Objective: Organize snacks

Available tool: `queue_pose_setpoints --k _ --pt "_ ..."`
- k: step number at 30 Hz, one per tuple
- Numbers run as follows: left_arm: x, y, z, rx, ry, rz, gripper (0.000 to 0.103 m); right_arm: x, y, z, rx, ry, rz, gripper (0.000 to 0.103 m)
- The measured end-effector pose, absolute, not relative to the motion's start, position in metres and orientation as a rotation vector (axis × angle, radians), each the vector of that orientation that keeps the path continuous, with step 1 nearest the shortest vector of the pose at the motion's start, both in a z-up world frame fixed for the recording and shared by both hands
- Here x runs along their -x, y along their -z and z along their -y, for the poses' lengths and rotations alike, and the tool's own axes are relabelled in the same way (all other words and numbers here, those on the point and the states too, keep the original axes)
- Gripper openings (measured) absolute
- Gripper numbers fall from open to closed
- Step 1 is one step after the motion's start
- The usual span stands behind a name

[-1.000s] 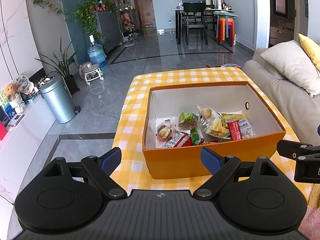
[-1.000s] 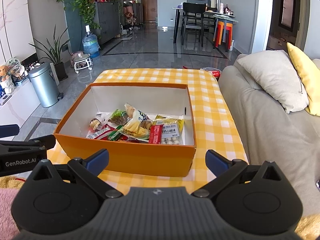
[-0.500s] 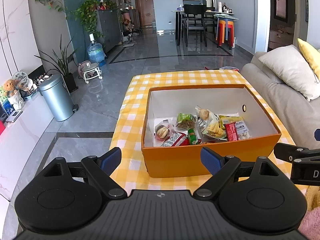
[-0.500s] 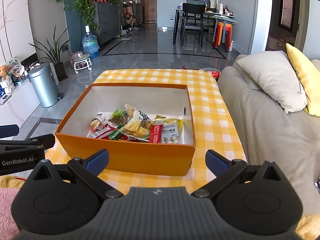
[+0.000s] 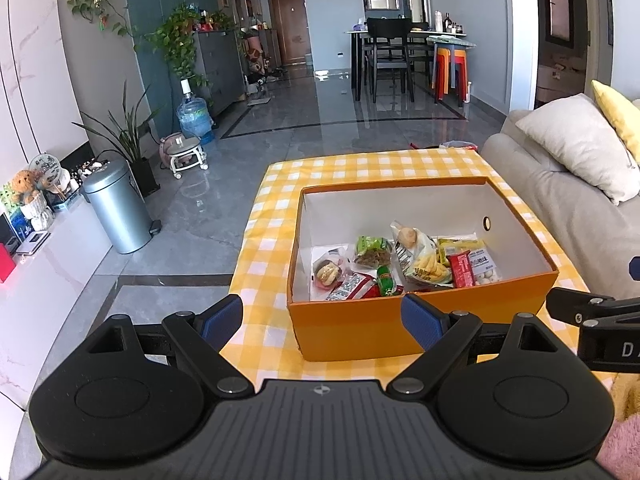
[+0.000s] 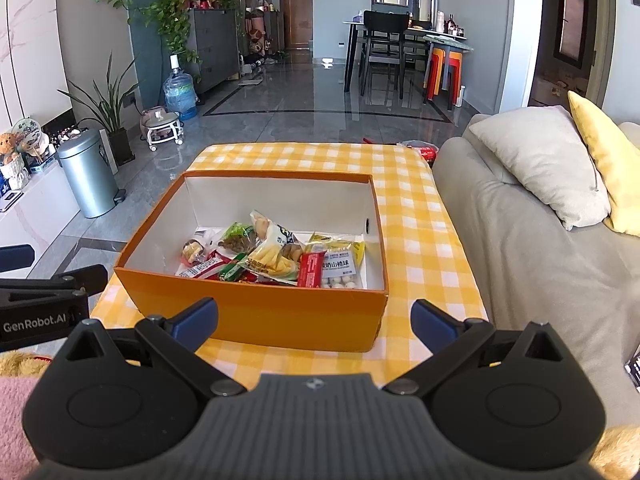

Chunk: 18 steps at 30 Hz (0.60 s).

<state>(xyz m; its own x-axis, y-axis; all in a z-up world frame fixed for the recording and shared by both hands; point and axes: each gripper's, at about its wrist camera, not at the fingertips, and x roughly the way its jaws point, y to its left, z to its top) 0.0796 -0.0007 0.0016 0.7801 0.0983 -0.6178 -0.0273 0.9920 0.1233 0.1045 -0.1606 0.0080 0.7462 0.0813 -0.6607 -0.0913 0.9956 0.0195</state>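
Jaws spread wide and holding nothing, the left gripper (image 5: 322, 314) and right gripper (image 6: 314, 318) hang side by side just short of the orange box (image 6: 256, 316), both well clear of its near wall. The snacks (image 6: 276, 260) lie heaped together at the near end of the box floor, a red packet (image 6: 311, 269) leaning on a white pouch (image 6: 340, 270), the far half bare. The box sits square on the yellow-checked tabletop (image 6: 416, 216) beside the grey sofa (image 6: 532, 248). With everything apparently boxed, the empty grippers look to be standing off because the sorting is near its end.
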Motion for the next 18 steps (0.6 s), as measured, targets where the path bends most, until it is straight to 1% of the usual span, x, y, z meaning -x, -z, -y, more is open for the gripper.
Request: queue_pose_setpoints --k 18 --pt "-0.065 -0.015 -0.003 -0.096 -0.050 -0.609 0.103 -0.094 -0.016 0.154 0.032 -0.110 -0.705 0.099"
